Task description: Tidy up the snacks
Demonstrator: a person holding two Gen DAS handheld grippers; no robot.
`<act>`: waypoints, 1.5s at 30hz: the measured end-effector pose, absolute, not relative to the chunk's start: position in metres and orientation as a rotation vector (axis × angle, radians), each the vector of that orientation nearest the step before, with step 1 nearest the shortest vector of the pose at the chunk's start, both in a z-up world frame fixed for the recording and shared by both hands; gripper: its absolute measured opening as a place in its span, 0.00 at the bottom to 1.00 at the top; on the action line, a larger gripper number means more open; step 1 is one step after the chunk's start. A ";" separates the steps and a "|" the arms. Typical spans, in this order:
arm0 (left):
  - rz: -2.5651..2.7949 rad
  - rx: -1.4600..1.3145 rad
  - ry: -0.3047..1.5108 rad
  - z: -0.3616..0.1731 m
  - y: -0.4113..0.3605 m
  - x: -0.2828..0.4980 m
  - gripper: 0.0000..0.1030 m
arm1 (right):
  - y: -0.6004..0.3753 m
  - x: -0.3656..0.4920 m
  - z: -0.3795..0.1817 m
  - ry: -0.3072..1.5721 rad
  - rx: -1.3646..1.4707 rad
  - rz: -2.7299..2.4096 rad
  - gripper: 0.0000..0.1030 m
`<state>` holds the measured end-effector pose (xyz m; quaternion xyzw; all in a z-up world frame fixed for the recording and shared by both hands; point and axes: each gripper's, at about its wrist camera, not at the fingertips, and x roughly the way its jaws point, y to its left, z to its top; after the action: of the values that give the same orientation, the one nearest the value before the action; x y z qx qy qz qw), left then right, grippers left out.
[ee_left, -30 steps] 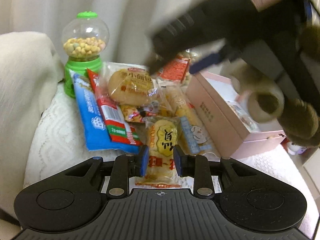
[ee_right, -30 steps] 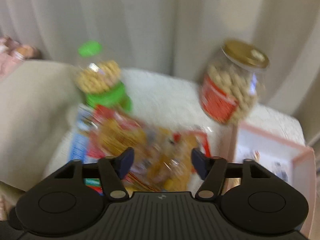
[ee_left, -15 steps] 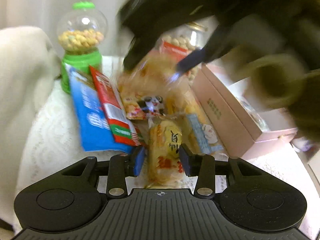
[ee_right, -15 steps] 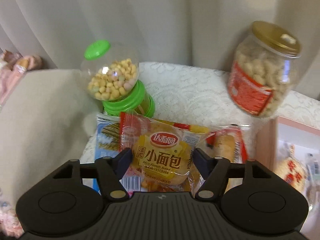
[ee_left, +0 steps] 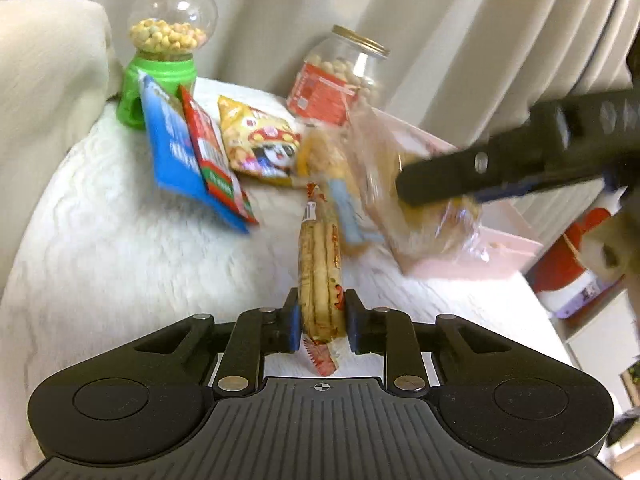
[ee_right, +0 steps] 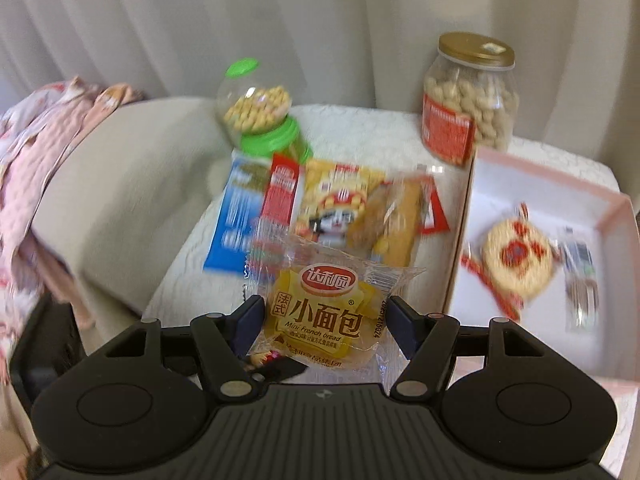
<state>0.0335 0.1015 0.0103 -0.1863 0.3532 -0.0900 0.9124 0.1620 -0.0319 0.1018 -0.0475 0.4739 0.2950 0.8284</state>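
Observation:
My left gripper (ee_left: 320, 322) is shut on a yellow rice-cracker packet (ee_left: 320, 264), lifted edge-on above the white cloth. My right gripper (ee_right: 326, 322) is shut on a mini French bread packet (ee_right: 320, 316), held above the snack pile; in the left wrist view the bread packet (ee_left: 408, 196) hangs blurred over the pink box (ee_left: 492, 240). The open pink box (ee_right: 608, 216) holds a round cracker packet (ee_right: 518, 258). On the cloth lie a blue packet (ee_right: 236, 220), a red packet (ee_right: 280, 192), a yellow cartoon packet (ee_right: 336, 200) and a bread roll packet (ee_right: 394, 220).
A green candy dispenser (ee_right: 260, 116) and a gold-lidded peanut jar (ee_right: 470, 96) stand at the back by the curtain. A beige cushion (ee_left: 44, 72) is at the left. Pink patterned fabric (ee_right: 44, 136) lies at far left. A red object (ee_left: 576, 256) sits off the right edge.
My left gripper closed on the rice-cracker packet and lifted it, turning it edge-on. My right gripper came down on the bread packet, gripped it and carried it up and toward the pink box.

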 end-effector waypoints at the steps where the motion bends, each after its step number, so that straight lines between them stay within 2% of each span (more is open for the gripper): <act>1: -0.188 -0.389 0.730 0.012 0.100 0.027 0.26 | -0.038 0.153 0.099 1.000 -0.106 0.626 0.65; 6: -0.270 -0.443 0.754 0.017 0.082 -0.002 0.25 | -0.069 0.108 0.082 0.980 -0.130 0.612 0.65; 16: -0.351 -0.341 0.836 0.016 0.025 -0.005 0.26 | -0.138 0.059 0.039 0.938 -0.219 0.472 0.66; 17: -0.333 -0.326 0.845 0.014 0.022 -0.005 0.26 | -0.142 0.057 0.035 0.940 -0.229 0.467 0.67; 19: -0.301 -0.300 0.845 0.011 0.021 0.000 0.34 | -0.151 0.054 0.029 0.930 -0.216 0.471 0.73; 21: -0.267 -0.276 0.838 0.012 0.021 0.003 0.38 | -0.158 0.051 0.025 0.918 -0.195 0.477 0.77; 25: -0.234 -0.223 0.831 0.013 0.017 0.007 0.43 | -0.165 0.047 0.016 0.895 -0.162 0.470 0.87; 29: -0.231 -0.184 0.834 0.014 0.011 0.011 0.45 | -0.170 0.048 0.003 0.911 -0.085 0.486 0.91; 39: -0.198 -0.103 0.813 0.010 -0.002 0.026 0.45 | -0.171 0.036 -0.003 0.841 -0.085 0.485 0.92; 45: -0.195 -0.065 0.792 0.008 -0.007 0.029 0.44 | -0.172 0.026 -0.010 0.771 -0.086 0.485 0.96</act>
<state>0.0288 -0.0068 0.0080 -0.0314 0.3852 -0.0949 0.9174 0.0262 -0.1724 -0.0097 -0.0413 0.3722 0.2339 0.8973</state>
